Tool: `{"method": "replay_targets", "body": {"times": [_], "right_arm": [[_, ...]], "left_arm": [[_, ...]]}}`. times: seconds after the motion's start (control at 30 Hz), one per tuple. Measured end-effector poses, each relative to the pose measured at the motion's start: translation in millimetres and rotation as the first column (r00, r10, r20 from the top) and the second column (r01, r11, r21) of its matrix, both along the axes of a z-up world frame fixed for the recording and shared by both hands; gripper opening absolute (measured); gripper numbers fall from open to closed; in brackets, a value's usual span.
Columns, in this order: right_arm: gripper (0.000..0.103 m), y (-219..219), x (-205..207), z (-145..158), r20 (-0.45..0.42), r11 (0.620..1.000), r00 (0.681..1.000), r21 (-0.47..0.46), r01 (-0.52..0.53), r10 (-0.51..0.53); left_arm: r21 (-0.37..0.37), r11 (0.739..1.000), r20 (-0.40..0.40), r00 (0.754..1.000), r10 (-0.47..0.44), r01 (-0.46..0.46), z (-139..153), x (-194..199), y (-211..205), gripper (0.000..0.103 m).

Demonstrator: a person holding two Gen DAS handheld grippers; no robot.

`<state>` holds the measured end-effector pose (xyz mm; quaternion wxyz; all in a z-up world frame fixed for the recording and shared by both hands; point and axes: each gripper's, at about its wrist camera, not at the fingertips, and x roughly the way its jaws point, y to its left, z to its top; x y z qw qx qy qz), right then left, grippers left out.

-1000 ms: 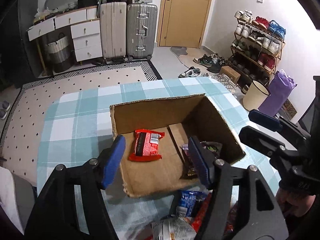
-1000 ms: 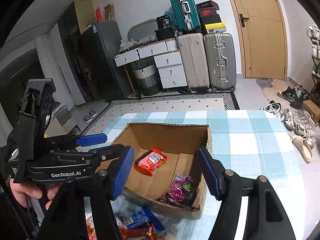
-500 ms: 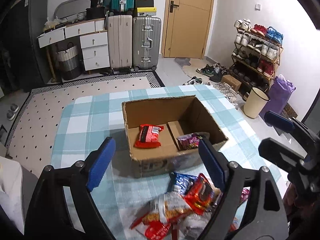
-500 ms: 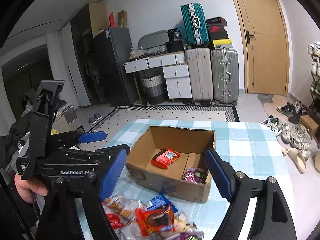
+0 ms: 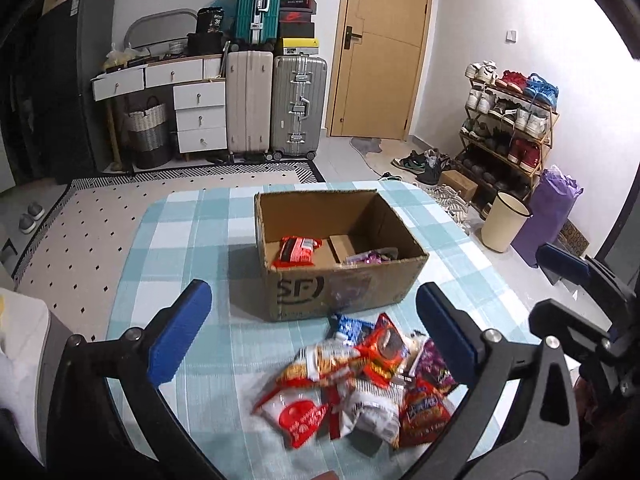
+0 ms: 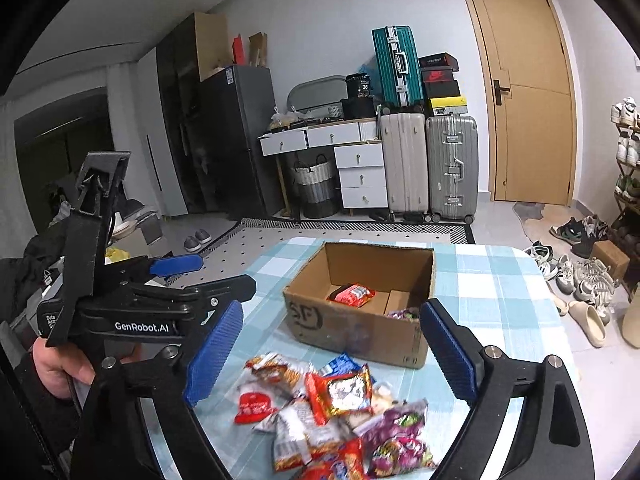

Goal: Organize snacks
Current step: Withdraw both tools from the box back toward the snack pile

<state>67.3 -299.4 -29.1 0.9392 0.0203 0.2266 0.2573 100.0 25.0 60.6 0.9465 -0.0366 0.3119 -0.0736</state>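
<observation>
An open cardboard box stands on the checked tablecloth. Inside it lie a red packet and a purple packet. A pile of several snack packets lies on the cloth in front of the box. My left gripper hovers above the pile, its jaws opening wide with nothing between them. Beside it, my right gripper also hangs over the pile, its jaws opening and empty.
The table's rounded far edge lies behind the box. Beyond it are suitcases, white drawers, a door, a shoe rack and a cream bin. A hand holds the left gripper.
Both grippers have drawn back from over the box and lifted. Their jaws have spread much wider. The snack pile has come into view in front of the box.
</observation>
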Motion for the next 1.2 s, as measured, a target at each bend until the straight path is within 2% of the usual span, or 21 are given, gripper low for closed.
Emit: {"method": "replay_targets", "body": {"times": [0.4, 0.53, 0.93, 1.2], "right_arm": [[0.095, -12, -34, -25, -0.045, 0.999, 0.999, 0.036, 0.028, -0.026], [0.099, -12, -42, -36, -0.058, 0.999, 0.998, 0.028, 0.032, -0.03], [0.101, -5, -58, -85, -0.119, 0.999, 0.992, -0.035, 0.033, -0.037], [0.101, -8, -53, -111, -0.177, 1.0, 0.984, -0.018, 0.025, -0.028]], "left_arm": [[-0.016, 0.999, 0.001, 0.999, 0.041, -0.041, -25, -52, 10, 0.102], [-0.033, 0.998, -0.013, 0.999, 0.053, -0.053, -37, -60, 14, 0.102], [-0.046, 0.996, -0.067, 0.995, 0.068, -0.072, -78, -62, 16, 0.102], [-0.036, 0.997, -0.093, 0.993, 0.068, -0.072, -104, -60, 14, 0.102]]}}
